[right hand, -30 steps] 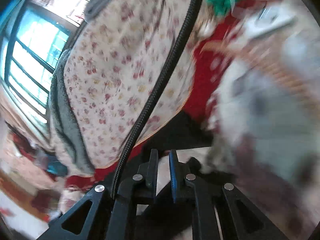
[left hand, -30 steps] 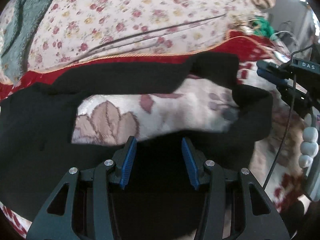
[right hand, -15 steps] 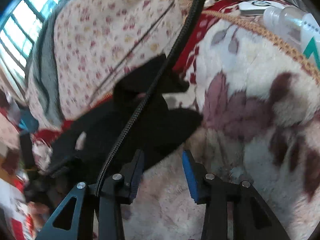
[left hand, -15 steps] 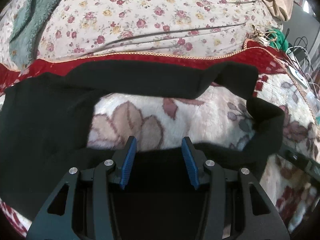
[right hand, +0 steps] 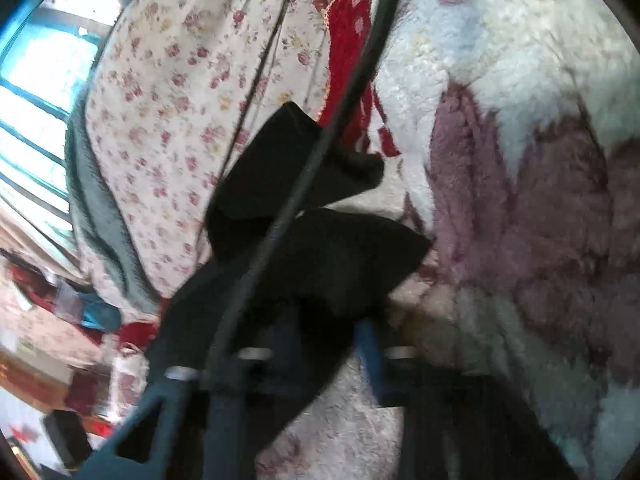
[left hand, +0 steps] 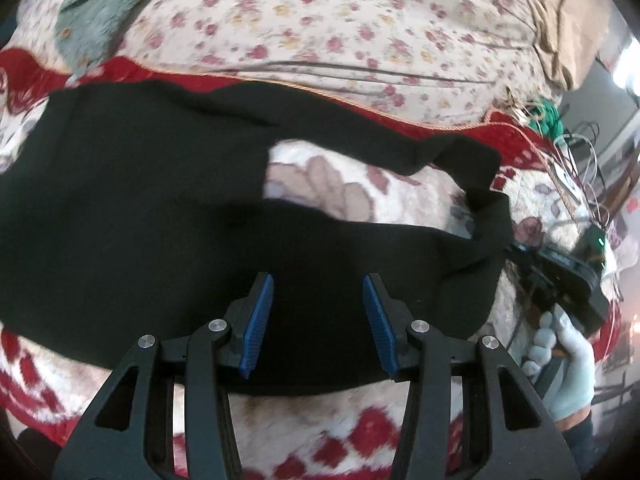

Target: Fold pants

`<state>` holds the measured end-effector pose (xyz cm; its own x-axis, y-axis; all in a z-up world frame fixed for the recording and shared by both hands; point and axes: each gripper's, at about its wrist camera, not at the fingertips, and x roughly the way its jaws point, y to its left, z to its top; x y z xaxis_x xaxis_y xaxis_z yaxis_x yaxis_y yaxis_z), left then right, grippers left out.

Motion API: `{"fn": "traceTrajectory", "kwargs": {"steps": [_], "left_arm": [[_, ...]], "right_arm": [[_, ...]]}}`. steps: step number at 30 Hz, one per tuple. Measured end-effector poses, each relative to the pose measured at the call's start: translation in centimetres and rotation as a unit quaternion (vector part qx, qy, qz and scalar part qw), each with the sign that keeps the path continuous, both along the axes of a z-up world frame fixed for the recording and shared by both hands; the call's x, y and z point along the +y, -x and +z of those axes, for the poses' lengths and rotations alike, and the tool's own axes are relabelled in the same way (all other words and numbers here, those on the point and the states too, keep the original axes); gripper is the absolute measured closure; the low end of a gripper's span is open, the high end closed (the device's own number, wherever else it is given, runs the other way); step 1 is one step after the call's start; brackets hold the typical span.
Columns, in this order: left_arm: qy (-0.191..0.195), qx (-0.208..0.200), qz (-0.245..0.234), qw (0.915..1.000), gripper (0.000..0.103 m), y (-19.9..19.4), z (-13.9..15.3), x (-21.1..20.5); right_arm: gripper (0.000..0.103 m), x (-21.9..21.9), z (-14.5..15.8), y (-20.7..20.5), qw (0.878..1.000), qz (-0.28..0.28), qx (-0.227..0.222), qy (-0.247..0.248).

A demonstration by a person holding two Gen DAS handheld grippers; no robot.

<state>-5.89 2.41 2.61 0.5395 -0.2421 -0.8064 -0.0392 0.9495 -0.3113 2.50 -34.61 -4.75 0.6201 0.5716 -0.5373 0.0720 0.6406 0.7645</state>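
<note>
The left gripper (left hand: 318,322) is hovering with its blue pads (left hand: 258,320) standing apart over the near leg of the black pants (left hand: 140,220), gripping nothing. The right gripper (right hand: 320,344) — its jaws having just been closing — is pinching the cuff end of that leg, with black cloth bunching between the blurred fingers. The pants are lying spread on the plush flowered blanket (left hand: 420,200) — legs splayed, the far one running beside the rose-print quilt (left hand: 340,20).

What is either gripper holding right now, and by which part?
The right gripper pinches the black pants at a leg end; the left gripper holds nothing.
</note>
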Motion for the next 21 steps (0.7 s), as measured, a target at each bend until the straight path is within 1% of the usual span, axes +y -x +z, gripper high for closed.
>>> {"fn": "traceTrajectory", "kwargs": {"steps": [3,5,7,9,12,13,14,15,16,18,19,20,21], "left_arm": [[-0.002,-0.006,0.016,0.9999,0.056,1.2,0.4,1.8],[-0.002,-0.008,0.025,0.9997,0.056,2.0,0.4,3.3],[0.000,-0.008,0.040,0.9992,0.057,2.6,0.5,4.8],[0.004,-0.012,0.057,0.9983,0.057,3.3,0.7,6.4],[0.006,-0.023,0.093,0.9954,0.057,4.4,1.2,9.2],[0.007,-0.027,0.108,0.9938,0.057,4.9,1.4,10.3],[0.005,-0.028,0.117,0.9927,0.057,5.2,1.5,11.2],[0.005,-0.029,0.124,0.9918,0.057,5.4,1.6,11.9],[0.002,-0.031,0.137,0.9900,0.057,5.7,1.8,12.9],[-0.008,-0.031,0.153,0.9876,0.057,6.0,2.0,14.5],[-0.014,-0.032,0.157,0.9870,0.057,6.1,2.2,15.2],[-0.019,-0.033,0.160,0.9864,0.057,6.1,2.3,15.9],[-0.023,-0.034,0.162,0.9859,0.057,6.0,2.4,16.1]], "right_arm": [[0.098,-0.6,2.2,2.7,0.999,-0.011,-0.035,0.027],[0.098,-1.6,3.7,5.3,0.998,-0.026,-0.051,0.034],[0.098,-2.4,4.7,7.7,0.997,-0.041,-0.054,0.041],[0.098,-2.6,5.5,9.8,0.995,-0.038,-0.044,0.082],[0.098,-1.7,4.8,10.3,0.987,-0.029,0.004,0.160],[0.098,-0.9,4.3,10.0,0.980,-0.014,0.025,0.197],[0.098,0.1,4.0,9.8,0.971,0.005,0.037,0.237],[0.096,0.9,4.3,9.8,0.963,0.019,0.038,0.265],[0.095,1.1,4.6,9.9,0.962,0.023,0.037,0.271],[0.092,1.0,5.8,10.0,0.962,0.019,0.033,0.270],[0.089,1.0,6.6,10.2,0.961,0.014,0.025,0.275],[0.087,1.2,7.9,10.4,0.957,0.008,0.007,0.289],[0.082,1.4,8.6,10.5,0.955,0.006,-0.005,0.296]]}}
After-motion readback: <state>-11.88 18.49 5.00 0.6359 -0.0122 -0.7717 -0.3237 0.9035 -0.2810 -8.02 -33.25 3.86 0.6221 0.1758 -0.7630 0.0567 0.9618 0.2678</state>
